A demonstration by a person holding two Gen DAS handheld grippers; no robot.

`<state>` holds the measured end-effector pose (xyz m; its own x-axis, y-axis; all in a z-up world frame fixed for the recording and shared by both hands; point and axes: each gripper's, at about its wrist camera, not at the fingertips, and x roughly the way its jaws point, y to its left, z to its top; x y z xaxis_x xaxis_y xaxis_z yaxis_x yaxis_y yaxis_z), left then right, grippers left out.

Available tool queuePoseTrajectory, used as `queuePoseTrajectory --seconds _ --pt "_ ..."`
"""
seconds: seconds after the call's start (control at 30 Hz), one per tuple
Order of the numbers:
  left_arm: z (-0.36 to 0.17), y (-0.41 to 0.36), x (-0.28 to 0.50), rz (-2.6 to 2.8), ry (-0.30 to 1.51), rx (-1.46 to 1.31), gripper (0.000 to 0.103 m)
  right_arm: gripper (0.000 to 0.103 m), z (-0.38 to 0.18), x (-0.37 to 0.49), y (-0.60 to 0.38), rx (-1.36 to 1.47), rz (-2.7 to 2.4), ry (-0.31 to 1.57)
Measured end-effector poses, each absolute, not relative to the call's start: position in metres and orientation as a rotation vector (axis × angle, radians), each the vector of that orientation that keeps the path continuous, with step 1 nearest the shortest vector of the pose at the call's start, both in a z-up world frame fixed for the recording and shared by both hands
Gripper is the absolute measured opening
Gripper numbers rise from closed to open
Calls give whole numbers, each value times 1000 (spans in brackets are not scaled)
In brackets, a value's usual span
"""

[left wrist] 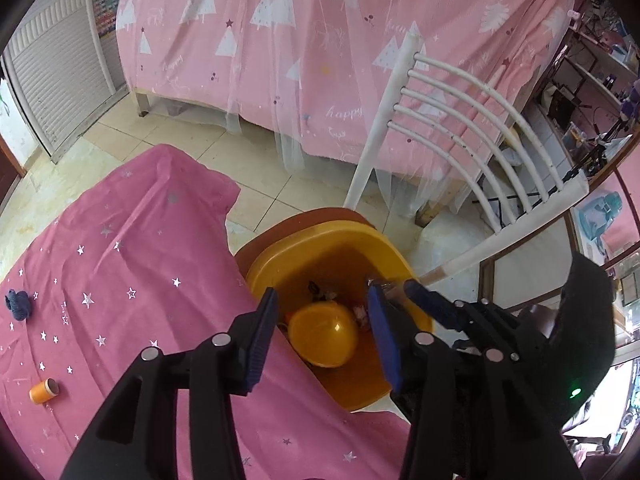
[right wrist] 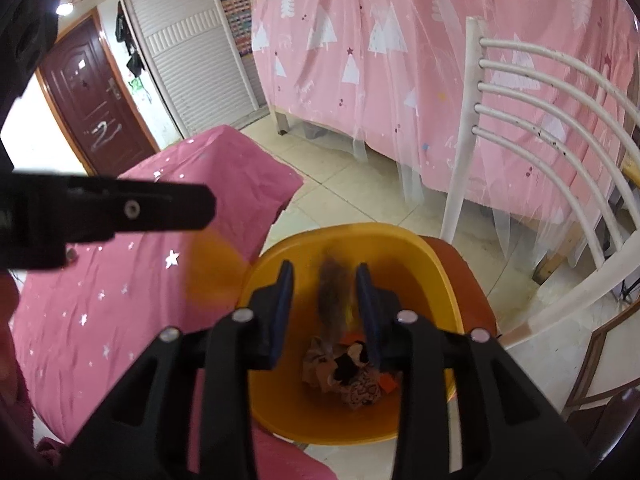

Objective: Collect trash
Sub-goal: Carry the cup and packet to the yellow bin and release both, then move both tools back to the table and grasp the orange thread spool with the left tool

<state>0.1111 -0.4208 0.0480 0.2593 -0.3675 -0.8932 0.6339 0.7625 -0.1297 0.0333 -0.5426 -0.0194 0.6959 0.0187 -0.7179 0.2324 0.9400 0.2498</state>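
A yellow bin point(left wrist: 394, 268) stands on a brown chair seat beside the pink star-print table; it also shows in the right wrist view point(right wrist: 436, 264). My left gripper point(left wrist: 324, 336) is open above it, with an orange ball-shaped thing point(left wrist: 324, 334) below between the fingers, apart from the pads. My right gripper point(right wrist: 325, 312) is open over the bin, with a blurred brown thing point(right wrist: 334, 300) falling between its fingers. Crumpled trash point(right wrist: 348, 372) lies on the bin's bottom. On the table lie an orange spool point(left wrist: 43, 391) and a dark blue knitted scrap point(left wrist: 18, 305).
A white slatted chair back point(left wrist: 476, 136) rises right of the bin. A bed draped in pink tree-print cloth point(left wrist: 320, 48) fills the background. The table's pink cloth point(left wrist: 132, 264) stretches left. A brown door point(right wrist: 92, 100) and white shutter point(right wrist: 192, 60) are at far left.
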Motion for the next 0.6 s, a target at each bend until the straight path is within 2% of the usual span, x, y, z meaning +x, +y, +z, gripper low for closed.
queuePoseTrajectory --seconds 0.07,0.3,0.6 --pt "46 -421 112 -684 1117 282 43 41 -20 33 -545 338 -131 793" --pt "45 -397 120 -661 1114 266 43 42 -13 36 -539 328 -142 789" --pt "59 -330 144 -588 1085 234 45 42 17 60 -508 252 -114 768"
